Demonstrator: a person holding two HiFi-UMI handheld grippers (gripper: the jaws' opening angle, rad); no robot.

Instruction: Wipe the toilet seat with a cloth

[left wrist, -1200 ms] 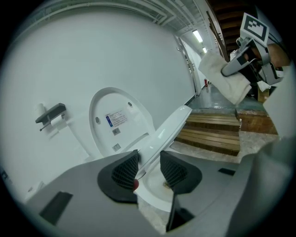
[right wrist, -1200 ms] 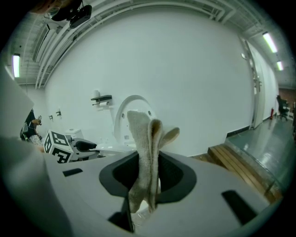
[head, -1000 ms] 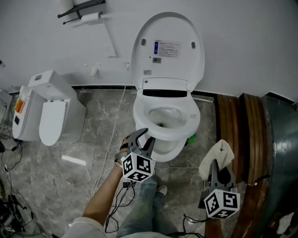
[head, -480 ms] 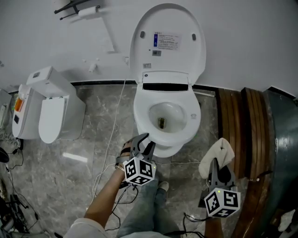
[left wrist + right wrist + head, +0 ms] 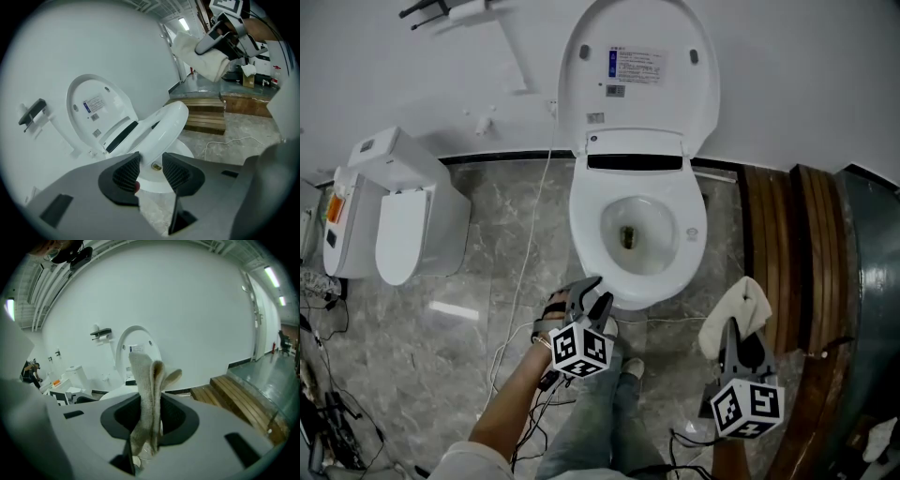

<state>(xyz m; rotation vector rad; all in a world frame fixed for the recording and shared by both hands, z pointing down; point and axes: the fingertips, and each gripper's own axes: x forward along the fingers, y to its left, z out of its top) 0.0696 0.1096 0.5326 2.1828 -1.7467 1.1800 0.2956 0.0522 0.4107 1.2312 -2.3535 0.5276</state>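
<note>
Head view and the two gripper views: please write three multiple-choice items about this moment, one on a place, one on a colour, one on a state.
1. Where is the cloth?
A. on the floor
B. between the jaws of the right gripper
C. inside the toilet bowl

2. What colour is the cloth?
A. red
B. black
C. off-white

3. How does the toilet lid stand?
A. raised against the wall
B. shut down
C. taken off

Answers:
1 B, the right gripper view shows the jaws pinching the folded cloth.
2 C, it looks pale cream in the head view and the right gripper view.
3 A, the head view shows the lid's underside upright at the wall.
</note>
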